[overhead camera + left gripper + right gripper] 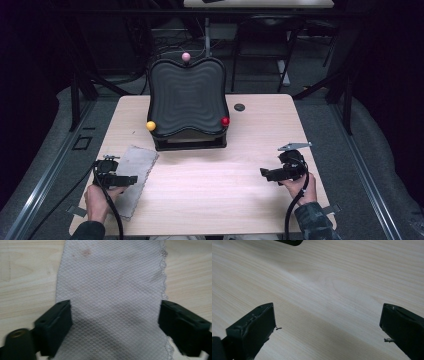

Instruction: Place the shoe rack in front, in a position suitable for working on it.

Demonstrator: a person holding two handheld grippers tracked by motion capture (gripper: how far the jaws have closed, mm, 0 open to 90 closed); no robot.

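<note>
Spread wide, my left gripper (pixel 131 179) hovers over the grey cloth (pixel 132 176) at the near left of the table (pixel 210 190), with my left hand (pixel 97 200) behind it and its cable trailing back toward me. In the left gripper view the two black jaws stand well apart, one at each side of the cloth (pixel 110 290), and nothing is caught between them. The cloth has a fine diamond weave, a frilled edge along one side and a few faint reddish stains near its far end. It lies flat on the pale wood, its long side running away from me.

Further in, at the far middle of the table, sits a black tray (pixel 186 97) with a rippled top and wavy outline, raised on a dark base. Three small balls sit on its rim: a yellow ball (pixel 151 125) at the near left corner, a pink ball (pixel 186 56) at the far middle, and a red ball (pixel 225 121) at the near right corner. Just right of the tray a small dark disc (pixel 239 107) lies on the wood.

At the near right, my right hand (pixel 300 186) holds my right gripper (pixel 264 173), pointed toward the middle of the table, with a grey plate on top. In the right gripper view its jaws also stand wide apart over bare wood (pixel 332 290), holding nothing, with a dark object's edge (pixel 289 242) at the top of that view.
</note>
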